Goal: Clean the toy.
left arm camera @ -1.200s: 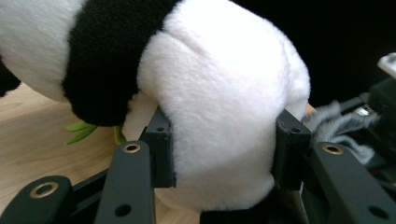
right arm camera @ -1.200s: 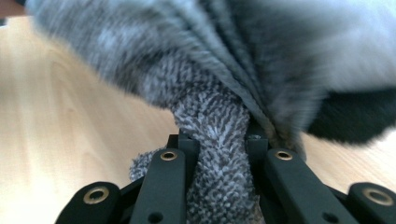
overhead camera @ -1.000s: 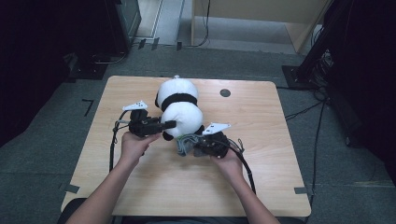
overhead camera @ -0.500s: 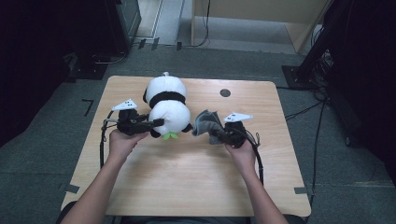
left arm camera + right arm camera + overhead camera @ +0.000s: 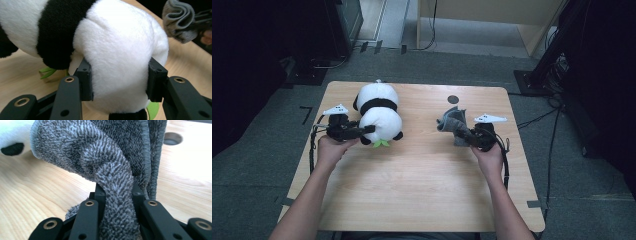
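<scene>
Two grippers, left (image 5: 120,83) clamped on half-cropped panda (image 5: 117,50), right (image 5: 116,195) pinching grey cloth (image 5: 110,157), fingertips buried.

Panda (image 5: 120,50) head beyond frame edge

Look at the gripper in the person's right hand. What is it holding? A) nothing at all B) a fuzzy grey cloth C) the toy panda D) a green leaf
B: the right gripper has its jaws pinched on a bunched grey cloth, while the panda sits across the table, squeezed by the left gripper.
</scene>
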{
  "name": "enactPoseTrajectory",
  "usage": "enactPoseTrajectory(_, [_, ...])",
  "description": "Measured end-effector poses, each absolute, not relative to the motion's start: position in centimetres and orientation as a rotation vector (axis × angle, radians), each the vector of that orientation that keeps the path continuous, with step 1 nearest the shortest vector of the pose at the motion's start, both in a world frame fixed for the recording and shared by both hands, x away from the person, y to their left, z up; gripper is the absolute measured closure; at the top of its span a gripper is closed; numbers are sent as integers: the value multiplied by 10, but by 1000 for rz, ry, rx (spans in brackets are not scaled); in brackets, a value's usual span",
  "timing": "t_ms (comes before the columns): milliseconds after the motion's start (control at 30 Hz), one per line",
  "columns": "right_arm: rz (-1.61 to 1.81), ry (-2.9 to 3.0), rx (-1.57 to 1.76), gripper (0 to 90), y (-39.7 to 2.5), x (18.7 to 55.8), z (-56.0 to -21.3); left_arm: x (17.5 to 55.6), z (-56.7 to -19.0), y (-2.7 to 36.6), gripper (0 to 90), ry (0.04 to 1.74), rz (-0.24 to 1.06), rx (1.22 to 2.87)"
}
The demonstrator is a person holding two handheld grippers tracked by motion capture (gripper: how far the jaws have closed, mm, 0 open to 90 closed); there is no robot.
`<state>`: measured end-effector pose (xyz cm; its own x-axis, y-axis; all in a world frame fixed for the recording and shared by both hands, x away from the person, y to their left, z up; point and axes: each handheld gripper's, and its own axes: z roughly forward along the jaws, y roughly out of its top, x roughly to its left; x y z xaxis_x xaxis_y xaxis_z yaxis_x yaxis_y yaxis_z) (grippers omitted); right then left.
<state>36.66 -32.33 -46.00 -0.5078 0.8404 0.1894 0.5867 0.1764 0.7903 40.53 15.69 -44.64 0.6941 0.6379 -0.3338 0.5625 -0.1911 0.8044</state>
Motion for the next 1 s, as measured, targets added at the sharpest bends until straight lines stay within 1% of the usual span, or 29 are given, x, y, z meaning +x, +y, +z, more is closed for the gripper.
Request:
enactPoseTrajectory(100, [1195, 2177, 1371, 760, -335, 371, -462, 410, -452, 163, 510, 964, 77, 1862])
enactPoseTrajectory(200, [1220, 2148, 1435, 759, -356, 375, -467, 413, -457, 166, 502, 984, 61, 1876])
enactPoseTrajectory(333, [1185, 2128, 1471, 758, -368, 378, -473, 417, -463, 169, 499, 973, 83, 1882])
enactPoseTrajectory(433, [1129, 2105, 1540, 755, -381, 384, -485, 421, -468, 172, 488, 989, 94, 1871])
enactPoseTrajectory(567, [1118, 2083, 1576, 754, -388, 389, -492, 427, -475, 179, 478, 1010, 73, 1846])
enactPoseTrajectory(667, [1092, 2078, 1593, 744, -390, 393, -498, 430, -475, 183, 465, 1020, 90, 1858])
enactPoseTrajectory(833, [1070, 2062, 1629, 731, -392, 396, -509, 430, -480, 186, 420, 1020, 98, 1854])
enactPoseTrajectory(900, [1070, 2056, 1614, 717, -393, 397, -511, 431, -480, 185, 385, 1017, 105, 1856])
enactPoseTrajectory(967, [1068, 2055, 1605, 679, -394, 397, -512, 431, -481, 185, 332, 1018, 108, 1857])
enactPoseTrajectory(1000, [1061, 2054, 1600, 636, -393, 397, -512, 431, -481, 185, 285, 1016, 107, 1859])
